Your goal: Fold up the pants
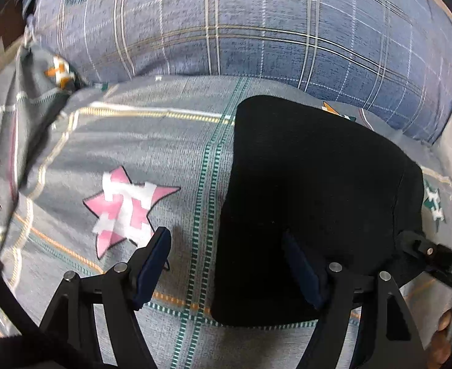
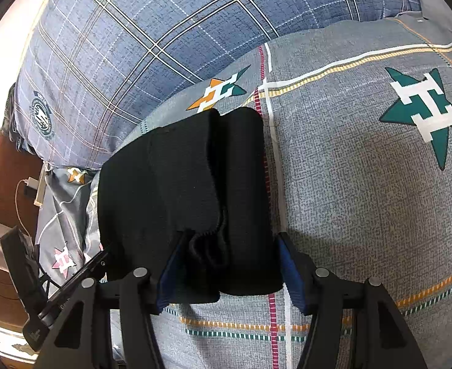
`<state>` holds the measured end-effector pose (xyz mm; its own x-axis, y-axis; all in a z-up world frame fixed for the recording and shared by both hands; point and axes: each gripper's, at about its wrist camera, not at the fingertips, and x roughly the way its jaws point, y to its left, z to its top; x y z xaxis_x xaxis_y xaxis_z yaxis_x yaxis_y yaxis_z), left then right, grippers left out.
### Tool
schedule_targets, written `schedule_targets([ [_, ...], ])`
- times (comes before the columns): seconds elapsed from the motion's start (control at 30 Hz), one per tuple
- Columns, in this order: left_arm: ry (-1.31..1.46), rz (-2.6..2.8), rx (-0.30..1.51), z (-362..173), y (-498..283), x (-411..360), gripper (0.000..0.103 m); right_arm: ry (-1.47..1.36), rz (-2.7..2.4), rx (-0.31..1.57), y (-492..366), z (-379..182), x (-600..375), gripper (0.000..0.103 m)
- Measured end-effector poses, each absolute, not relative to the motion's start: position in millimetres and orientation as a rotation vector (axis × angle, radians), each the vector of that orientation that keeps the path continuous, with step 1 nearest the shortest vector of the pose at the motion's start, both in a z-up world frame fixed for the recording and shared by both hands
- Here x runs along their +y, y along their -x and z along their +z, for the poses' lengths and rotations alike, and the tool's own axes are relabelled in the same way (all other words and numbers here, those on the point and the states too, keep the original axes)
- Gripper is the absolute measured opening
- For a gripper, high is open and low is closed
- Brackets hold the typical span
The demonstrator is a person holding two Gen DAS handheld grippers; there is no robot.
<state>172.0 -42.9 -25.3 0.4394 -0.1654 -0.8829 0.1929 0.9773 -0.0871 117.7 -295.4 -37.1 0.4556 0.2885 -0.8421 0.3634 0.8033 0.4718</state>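
Left wrist view: black pants [image 1: 315, 212], folded into a compact block, lie flat on the grey star-print bedsheet [image 1: 152, 141], just in front of the blue plaid pillow [image 1: 241, 27], which serves as the landmark at the head of the bed. Left gripper [image 1: 226, 264]: released, jaws spread wide; one pad over bare sheet beside the pants, the other over the pants' near left corner, gripping nothing. Judged reason: the fold looks finished, so the claw has no need to hold. Pink star [image 1: 127, 206] on the sheet, further from the pillow than the pants' far edge. Right wrist view: pants [image 2: 182, 196] again on the bedsheet [image 2: 364, 200], short of the pillow [image 2: 133, 40]; stacked layers and a ribbed hem face the camera. Right gripper [image 2: 229, 267]: released, jaws spread either side of the bundle's near end; contact with the cloth cannot be told. Judged purpose: squaring or steadying the bundle. Green star [image 2: 425, 113] on the sheet, well apart from the pillow.
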Motion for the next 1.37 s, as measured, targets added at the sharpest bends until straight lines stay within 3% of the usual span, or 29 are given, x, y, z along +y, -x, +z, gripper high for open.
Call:
schedule_targets([
  [0.37, -0.297, -0.155, 0.900, -9.7, -120.1, -56.1, 0.081, -0.608, -0.061, 1.069, -92.7, -30.0, -285.6, 0.066],
  [0.57, -0.274, -0.152, 0.734, 28.0, -42.4, -34.2, 0.082, -0.475, -0.037, 0.920, -28.7, 13.7, -257.1, 0.067],
  [0.7, -0.188, -0.173, 0.718, 38.9, -12.8, -16.9, 0.083, -0.343, -0.039, 0.857, 7.3, 49.0, -226.6, 0.073],
  [0.97, -0.062, -0.176, 0.758, 41.9, -6.9, 4.3, 0.083, -0.251, -0.063, 0.825, 36.2, 82.3, -197.2, 0.074],
  [1.37, -0.030, -0.189, 0.782, 37.1, -5.8, 7.2, 0.084, -0.234, -0.059, 0.844, 32.4, 83.8, -182.3, 0.074],
])
